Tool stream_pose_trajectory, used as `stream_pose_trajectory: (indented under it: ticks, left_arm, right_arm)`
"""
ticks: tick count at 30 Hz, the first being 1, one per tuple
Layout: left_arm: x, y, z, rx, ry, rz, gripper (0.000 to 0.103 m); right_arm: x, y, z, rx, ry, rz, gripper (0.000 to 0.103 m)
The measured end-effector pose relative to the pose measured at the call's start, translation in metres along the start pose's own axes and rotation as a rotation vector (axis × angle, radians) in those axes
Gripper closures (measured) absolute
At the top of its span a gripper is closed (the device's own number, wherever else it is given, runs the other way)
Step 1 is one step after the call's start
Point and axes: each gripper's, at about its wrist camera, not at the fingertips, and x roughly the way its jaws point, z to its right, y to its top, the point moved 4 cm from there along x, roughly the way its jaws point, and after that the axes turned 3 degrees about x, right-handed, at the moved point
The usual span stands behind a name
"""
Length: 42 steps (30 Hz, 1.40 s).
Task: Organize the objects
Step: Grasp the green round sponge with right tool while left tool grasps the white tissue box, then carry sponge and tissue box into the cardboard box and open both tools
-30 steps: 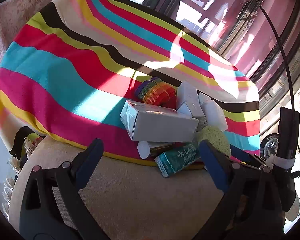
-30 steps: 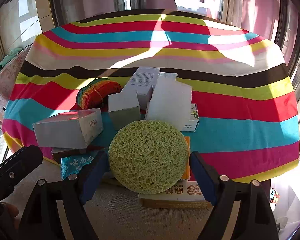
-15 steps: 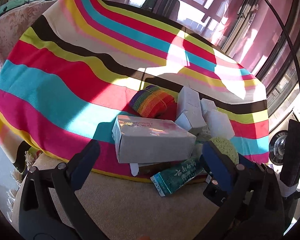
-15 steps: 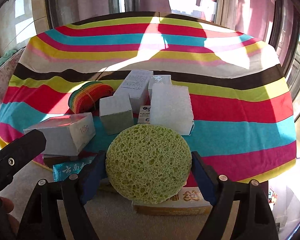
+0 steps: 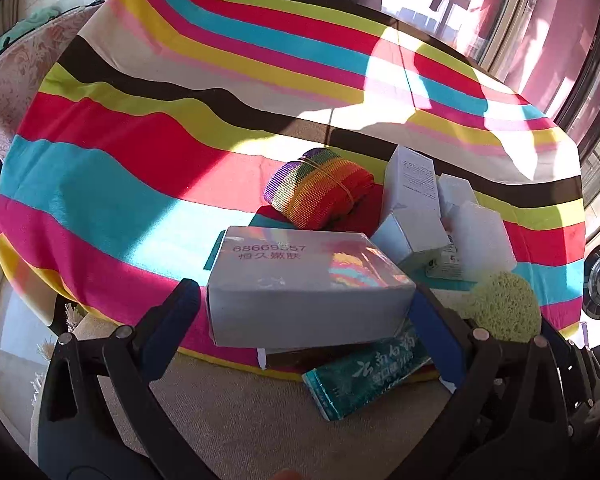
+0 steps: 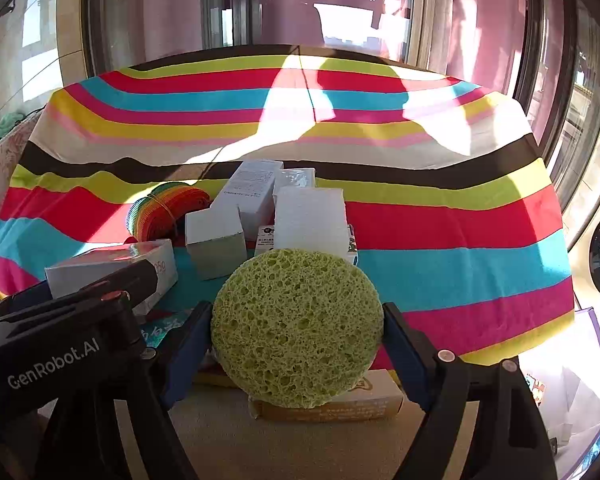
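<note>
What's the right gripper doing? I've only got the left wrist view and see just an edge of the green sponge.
Observer: The right gripper is shut on the round green sponge, with a pad pressing on each side and the sponge's flat face towards the camera.
Operator: Anything under it?
Observer: Yes, a flat orange-and-cream printed box lies on the beige surface just below the sponge. I can't tell whether they touch.

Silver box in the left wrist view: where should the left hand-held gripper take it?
Grip the silver box across its two short ends, coming in from its near long side. It lies flat and broadside between the open left hand-held gripper, whose fingers already flank those ends; the teal packet lies beneath.
</note>
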Motion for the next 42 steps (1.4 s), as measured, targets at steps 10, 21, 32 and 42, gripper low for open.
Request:
stream_pose_trajectory:
  ticks: [10,21,32,42]
  left_arm:
    - [-0.007,-0.003,0.004,0.035,0.057,0.038,0.008]
    - [-0.041,-0.009,0.013,0.078,-0.045,0.161,0.008]
    - [-0.057,-0.022,0.062,0.192,-0.214,0.172,0.008]
    - [-0.063,-0.045,0.128,0.336,-0.372,0.128,0.008]
  right_arm:
    - [-0.01,-0.002,0.005,0.02,0.01,0.024,0.02]
    - [-0.028,-0.007,0.032,0.116,0.017,0.024,0.02]
    - [-0.049,-0.02,0.081,0.216,-0.099,0.026,0.02]
    - [-0.069,-0.046,0.147,0.378,-0.235,0.01,0.02]
